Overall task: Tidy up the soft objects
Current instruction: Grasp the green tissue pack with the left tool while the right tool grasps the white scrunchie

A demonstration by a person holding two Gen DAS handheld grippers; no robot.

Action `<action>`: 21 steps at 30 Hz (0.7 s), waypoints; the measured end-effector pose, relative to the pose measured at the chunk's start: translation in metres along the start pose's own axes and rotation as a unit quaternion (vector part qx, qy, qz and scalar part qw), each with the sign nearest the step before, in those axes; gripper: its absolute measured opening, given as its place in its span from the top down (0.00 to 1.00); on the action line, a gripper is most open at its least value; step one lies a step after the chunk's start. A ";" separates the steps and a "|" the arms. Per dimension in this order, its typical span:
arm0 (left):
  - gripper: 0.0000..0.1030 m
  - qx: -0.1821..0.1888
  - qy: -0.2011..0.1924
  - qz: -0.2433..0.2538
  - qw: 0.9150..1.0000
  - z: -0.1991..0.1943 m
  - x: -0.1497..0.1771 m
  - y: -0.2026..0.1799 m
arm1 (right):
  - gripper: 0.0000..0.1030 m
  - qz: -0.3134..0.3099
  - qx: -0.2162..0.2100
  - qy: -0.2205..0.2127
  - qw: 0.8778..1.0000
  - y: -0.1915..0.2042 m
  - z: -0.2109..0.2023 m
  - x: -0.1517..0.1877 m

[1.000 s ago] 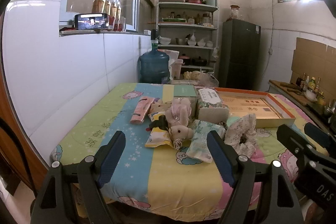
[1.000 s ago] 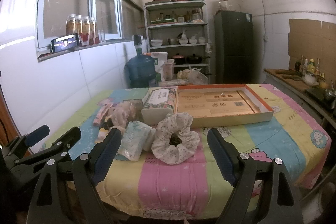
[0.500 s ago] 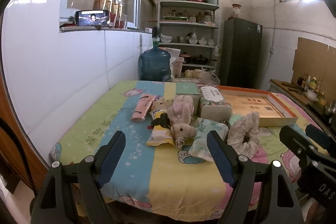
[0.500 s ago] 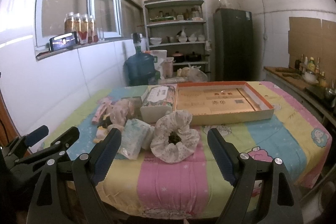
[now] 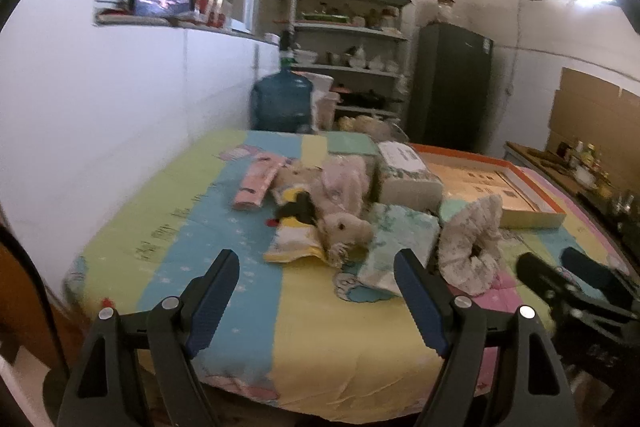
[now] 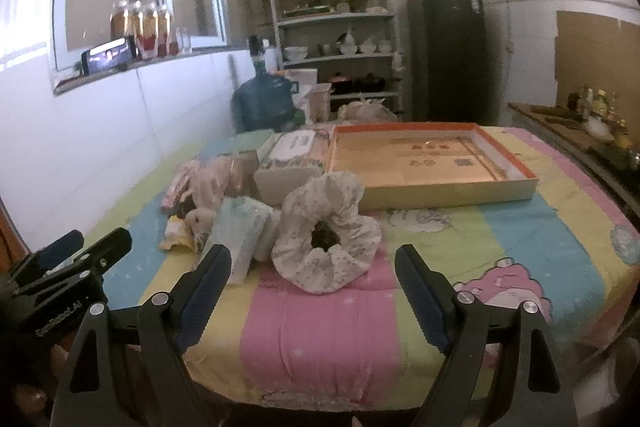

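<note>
A pile of soft things lies mid-table on a striped cloth: a plush rabbit (image 5: 344, 199), a yellow pouch (image 5: 294, 241), a pale green tissue pack (image 5: 400, 239), a floral fabric cap (image 5: 472, 239) and a pink flat pack (image 5: 258, 185). The cap (image 6: 326, 235) and the tissue pack (image 6: 240, 231) also show in the right wrist view. My left gripper (image 5: 316, 299) is open and empty, short of the rabbit. My right gripper (image 6: 312, 291) is open and empty, just before the cap.
An open orange-rimmed box (image 6: 432, 159) lies at the back right, a wet-wipes pack (image 6: 294, 163) beside it. A blue water jug (image 5: 282, 103), a shelf (image 5: 352, 39) and a dark fridge (image 5: 452, 87) stand behind the table. A white wall (image 5: 120, 99) runs along the left.
Both grippers have moved forward a little toward the pile, which now looks larger. Both stay open. Nothing on the table has moved.
</note>
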State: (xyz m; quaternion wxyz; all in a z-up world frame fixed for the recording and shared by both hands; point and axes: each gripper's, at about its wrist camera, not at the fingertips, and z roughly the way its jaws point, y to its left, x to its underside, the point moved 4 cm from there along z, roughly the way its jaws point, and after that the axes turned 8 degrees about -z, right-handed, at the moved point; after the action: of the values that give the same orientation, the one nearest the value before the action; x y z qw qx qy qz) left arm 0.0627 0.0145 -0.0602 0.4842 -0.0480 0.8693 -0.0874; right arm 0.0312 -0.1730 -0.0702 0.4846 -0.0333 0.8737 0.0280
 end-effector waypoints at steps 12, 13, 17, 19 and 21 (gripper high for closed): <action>0.23 0.096 0.032 0.061 0.993 0.053 0.013 -0.050 | 0.18 0.006 0.019 0.053 0.998 -0.031 0.051 0.018; 0.23 0.098 0.033 0.061 0.993 0.057 0.013 -0.051 | 0.18 0.006 0.019 0.055 0.998 -0.033 0.052 0.018; 0.23 0.093 0.040 0.063 0.993 0.068 0.014 -0.050 | 0.18 0.012 0.005 0.060 0.998 -0.039 0.058 0.022; 0.23 0.090 0.042 0.063 0.993 0.072 0.014 -0.049 | 0.18 0.008 0.003 0.061 0.998 -0.039 0.061 0.023; 0.23 0.087 0.045 0.066 0.993 0.077 0.015 -0.048 | 0.18 0.005 -0.001 0.064 0.998 -0.038 0.065 0.022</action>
State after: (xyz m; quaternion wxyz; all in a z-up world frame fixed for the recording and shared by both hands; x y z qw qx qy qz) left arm 0.1209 -0.0433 -0.1027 0.4520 0.0553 0.8803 -0.1326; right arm 0.0774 -0.2064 -0.1241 0.4278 -0.0309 0.9029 0.0298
